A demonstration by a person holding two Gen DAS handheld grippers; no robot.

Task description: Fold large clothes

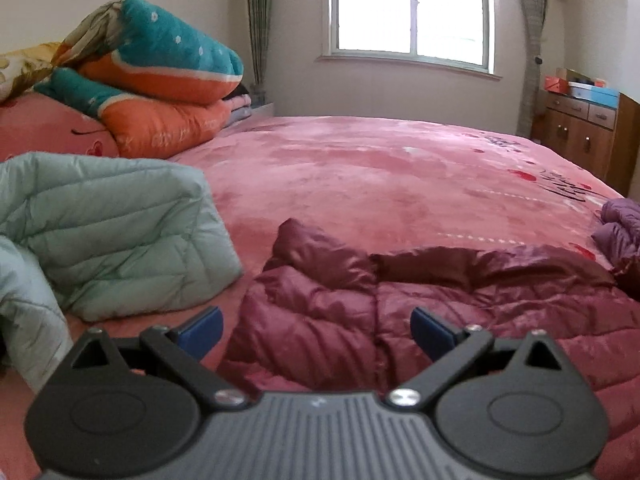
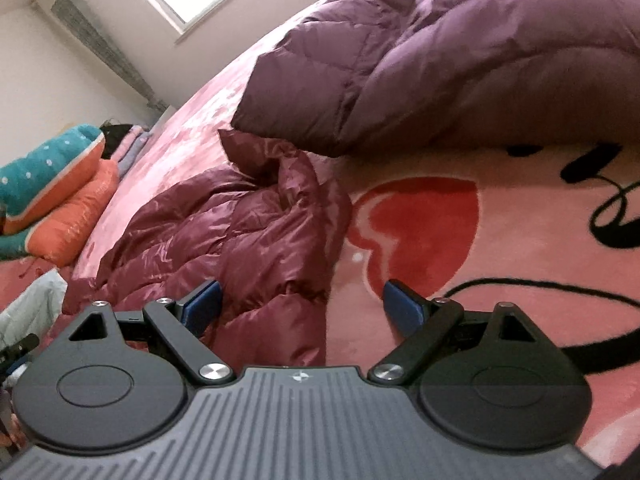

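Note:
A shiny maroon puffer jacket lies crumpled on the pink bed in the left wrist view, right in front of my left gripper. That gripper is open and empty, its blue pads either side of the jacket's near edge. The jacket also shows in the right wrist view. My right gripper is open and empty, low over the bedspread at the jacket's right edge. A purple puffer jacket lies bunched beyond it, also seen at the right edge of the left wrist view.
A mint-green quilted jacket lies folded at the left. Teal and orange quilts are piled at the bed's far left. A wooden cabinet stands by the far right wall under a window. The pink bedspread stretches ahead.

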